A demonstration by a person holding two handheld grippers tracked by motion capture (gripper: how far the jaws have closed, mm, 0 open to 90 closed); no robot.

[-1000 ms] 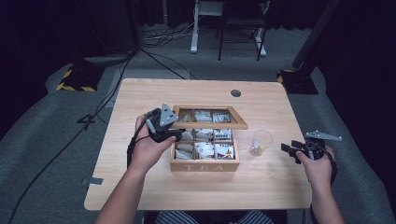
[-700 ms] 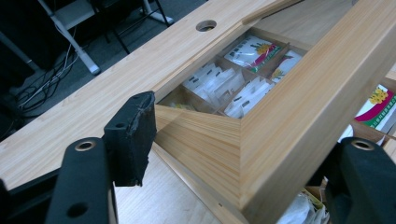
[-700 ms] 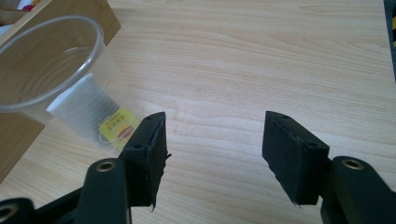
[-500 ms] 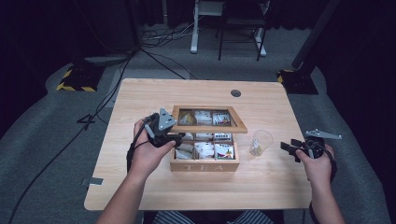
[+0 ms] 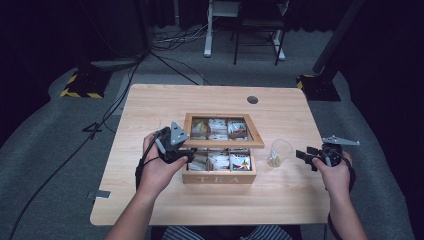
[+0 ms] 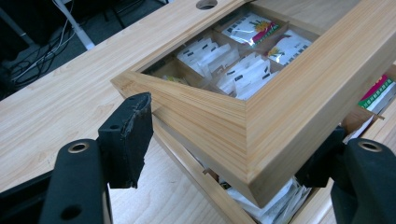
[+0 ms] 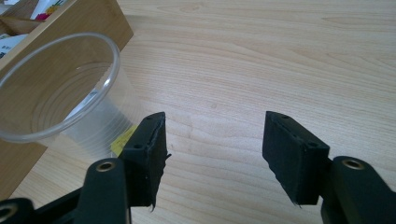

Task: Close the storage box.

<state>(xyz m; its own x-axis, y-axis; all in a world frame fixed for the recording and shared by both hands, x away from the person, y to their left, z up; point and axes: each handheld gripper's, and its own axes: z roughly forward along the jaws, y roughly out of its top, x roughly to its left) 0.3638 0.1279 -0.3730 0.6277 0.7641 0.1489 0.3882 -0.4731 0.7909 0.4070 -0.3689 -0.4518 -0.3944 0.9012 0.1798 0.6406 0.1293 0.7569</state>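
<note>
**Lid propped so the tea can be reached**

Our left claw [image 6: 224, 140] stands spread around the lid [image 5: 223, 143] corner, raising it off the tea box [image 5: 218, 175] mid-counter [image 5: 150, 105]. Our right claw [image 7: 212, 154], spread and empty, waits beside the plastic cup [image 7: 60, 93], likely the tea's destination.

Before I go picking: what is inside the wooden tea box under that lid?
The tea box holds compartments packed with paper tea sachets. The half-lowered lid frame hides the front row partly; sachet labels are unreadable.
</note>
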